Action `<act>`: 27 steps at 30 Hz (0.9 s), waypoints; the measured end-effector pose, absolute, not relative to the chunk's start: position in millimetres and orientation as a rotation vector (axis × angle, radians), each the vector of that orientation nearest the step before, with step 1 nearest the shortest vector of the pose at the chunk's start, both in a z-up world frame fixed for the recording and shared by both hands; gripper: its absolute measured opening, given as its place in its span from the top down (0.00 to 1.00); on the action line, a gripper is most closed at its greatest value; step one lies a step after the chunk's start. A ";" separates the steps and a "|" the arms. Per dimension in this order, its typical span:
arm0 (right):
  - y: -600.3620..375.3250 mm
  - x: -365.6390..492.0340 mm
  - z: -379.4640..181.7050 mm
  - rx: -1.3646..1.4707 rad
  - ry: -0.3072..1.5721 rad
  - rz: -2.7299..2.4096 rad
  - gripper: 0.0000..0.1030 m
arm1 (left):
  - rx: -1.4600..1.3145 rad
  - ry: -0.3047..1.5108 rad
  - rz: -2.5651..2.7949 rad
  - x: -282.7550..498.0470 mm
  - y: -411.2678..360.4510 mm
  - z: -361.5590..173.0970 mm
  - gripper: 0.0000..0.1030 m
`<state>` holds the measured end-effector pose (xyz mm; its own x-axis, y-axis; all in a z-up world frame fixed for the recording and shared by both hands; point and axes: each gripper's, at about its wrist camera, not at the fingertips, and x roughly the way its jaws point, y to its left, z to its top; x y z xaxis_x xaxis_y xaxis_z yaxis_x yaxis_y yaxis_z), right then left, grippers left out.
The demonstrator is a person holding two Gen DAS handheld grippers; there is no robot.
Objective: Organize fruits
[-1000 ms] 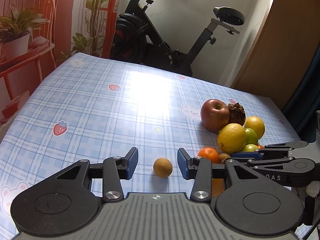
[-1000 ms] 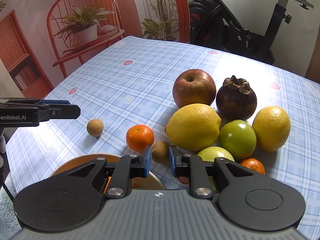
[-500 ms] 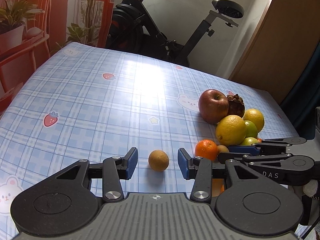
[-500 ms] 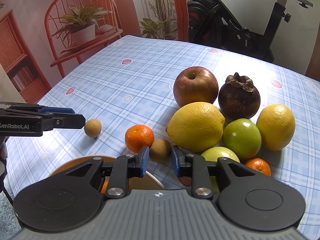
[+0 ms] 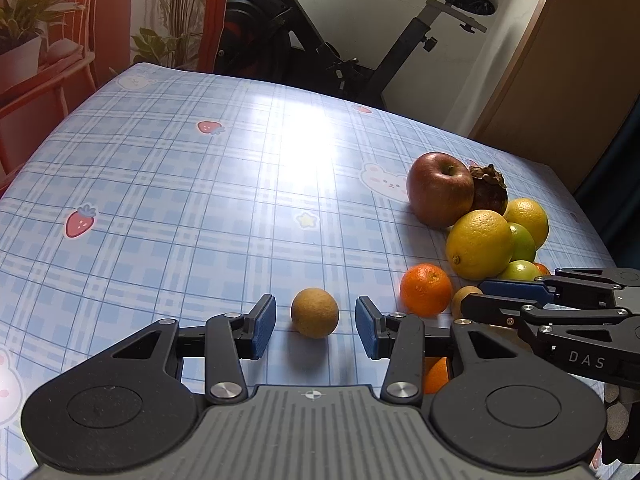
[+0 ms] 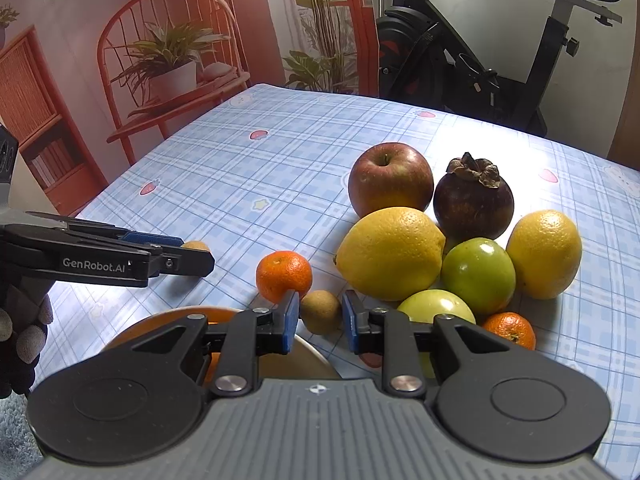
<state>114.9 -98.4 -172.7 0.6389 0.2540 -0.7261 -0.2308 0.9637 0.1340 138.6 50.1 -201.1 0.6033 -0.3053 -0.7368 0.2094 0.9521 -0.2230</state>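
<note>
The left gripper (image 5: pixel 316 326) is open around a small brown round fruit (image 5: pixel 315 312) on the table (image 5: pixel 180 184), with gaps on both sides and bare checked cloth stretching left to the table's edge. The right gripper (image 6: pixel 319 318) is open, closely flanking a second small brown fruit (image 6: pixel 321 312) beside a mandarin (image 6: pixel 284 276), crowded on its right by a lemon (image 6: pixel 390 254) and green fruits. Both grippers have moved closer to their fruits than a second ago.

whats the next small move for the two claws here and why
Probably close both. The left claw sits open with the lone small brown fruit between its pads, and the right claw brackets the other brown fruit beside the tangerine, gaps showing on both sides.
</note>
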 end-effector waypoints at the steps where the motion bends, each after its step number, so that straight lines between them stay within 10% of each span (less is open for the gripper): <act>1: -97.9 115.1 -172.7 0.027 0.835 0.277 0.74 | -0.114 0.876 -0.293 138.4 50.2 -201.4 0.64; 27: -108.9 81.7 -151.3 0.090 0.745 0.287 0.73 | -0.060 0.792 -0.356 96.5 43.4 -165.9 0.73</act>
